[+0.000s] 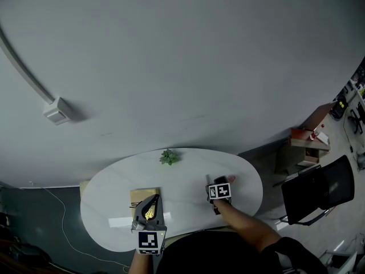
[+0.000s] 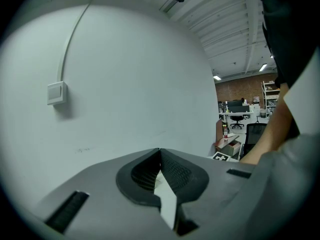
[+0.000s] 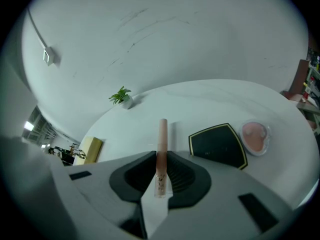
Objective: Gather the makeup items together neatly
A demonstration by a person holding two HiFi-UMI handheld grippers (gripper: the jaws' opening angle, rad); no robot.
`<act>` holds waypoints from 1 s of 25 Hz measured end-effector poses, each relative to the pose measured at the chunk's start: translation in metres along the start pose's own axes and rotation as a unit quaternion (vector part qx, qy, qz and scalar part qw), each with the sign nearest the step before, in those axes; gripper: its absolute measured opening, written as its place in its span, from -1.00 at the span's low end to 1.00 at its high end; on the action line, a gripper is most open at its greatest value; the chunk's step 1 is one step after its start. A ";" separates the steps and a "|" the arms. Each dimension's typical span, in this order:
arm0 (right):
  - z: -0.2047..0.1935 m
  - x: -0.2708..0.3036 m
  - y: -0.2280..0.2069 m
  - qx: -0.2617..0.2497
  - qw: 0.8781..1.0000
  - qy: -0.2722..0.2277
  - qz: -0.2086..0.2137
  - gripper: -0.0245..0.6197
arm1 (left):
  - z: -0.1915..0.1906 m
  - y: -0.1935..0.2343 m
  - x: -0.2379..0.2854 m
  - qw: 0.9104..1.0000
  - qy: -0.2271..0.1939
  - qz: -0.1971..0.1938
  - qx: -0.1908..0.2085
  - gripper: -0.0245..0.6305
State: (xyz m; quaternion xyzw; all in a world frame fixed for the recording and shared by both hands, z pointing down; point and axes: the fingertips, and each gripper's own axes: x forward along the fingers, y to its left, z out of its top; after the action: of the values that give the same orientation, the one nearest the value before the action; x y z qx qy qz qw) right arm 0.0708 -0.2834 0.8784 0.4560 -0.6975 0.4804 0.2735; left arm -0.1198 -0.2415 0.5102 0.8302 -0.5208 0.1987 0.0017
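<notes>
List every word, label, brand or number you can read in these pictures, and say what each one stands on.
No text here can be read.
On the pink tube: dark specks of print near its clear end, too small to read.
On the black case with the gold edge: faint marks, too blurred to read.
On the left marker cube and the right marker cube: black-and-white square patterns only, no letters or numbers.

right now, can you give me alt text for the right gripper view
The right claw grips a slim pink makeup tube that points out over a white oval table. Right of it lie a black gold-edged case and a round pink compact; a small green plant stands at the far edge.
</notes>
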 end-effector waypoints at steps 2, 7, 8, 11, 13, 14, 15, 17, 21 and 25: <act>-0.002 0.001 -0.003 0.004 1.000 -0.001 -0.005 -0.67 | 0.000 -0.001 -0.003 1.000 0.002 0.001 0.001 -0.85; -0.001 0.000 -0.009 0.017 1.000 -0.013 -0.018 -0.67 | -0.002 -0.002 -0.011 1.000 0.006 0.005 0.006 -0.85; -0.001 0.000 -0.009 0.020 0.999 -0.016 -0.020 -0.67 | -0.004 -0.002 -0.013 1.000 0.012 0.006 0.007 -0.85; -0.001 0.000 -0.008 0.022 0.999 -0.021 -0.020 -0.67 | -0.007 -0.001 -0.019 1.000 0.014 0.010 0.001 -0.85; 0.001 0.000 -0.008 0.019 0.999 -0.023 -0.021 -0.67 | -0.009 0.000 -0.023 1.000 0.012 0.012 0.000 -0.85; 0.001 0.000 -0.008 0.019 0.999 -0.024 -0.022 -0.66 | -0.010 0.000 -0.025 1.000 0.014 0.013 0.002 -0.85; 0.001 0.000 -0.008 0.021 0.999 -0.024 -0.023 -0.66 | -0.012 -0.001 -0.028 1.000 0.015 0.014 0.002 -0.85; -0.001 -0.001 -0.008 0.024 0.999 -0.025 -0.023 -0.66 | -0.016 -0.002 -0.033 1.000 0.020 0.017 0.002 -0.85; -0.001 -0.003 -0.010 0.026 0.999 -0.029 -0.025 -0.66 | -0.019 -0.002 -0.044 0.999 0.022 0.025 0.000 -0.85; -0.002 -0.007 -0.013 0.029 0.999 -0.034 -0.029 -0.66 | -0.022 -0.004 -0.056 0.999 0.020 0.034 -0.003 -0.85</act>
State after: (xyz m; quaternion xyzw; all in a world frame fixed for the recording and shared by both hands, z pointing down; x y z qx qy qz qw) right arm 0.0853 -0.2807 0.8787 0.4998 -0.6789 0.4761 0.2501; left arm -0.1447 -0.1867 0.5125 0.8080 -0.5490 0.2140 0.0076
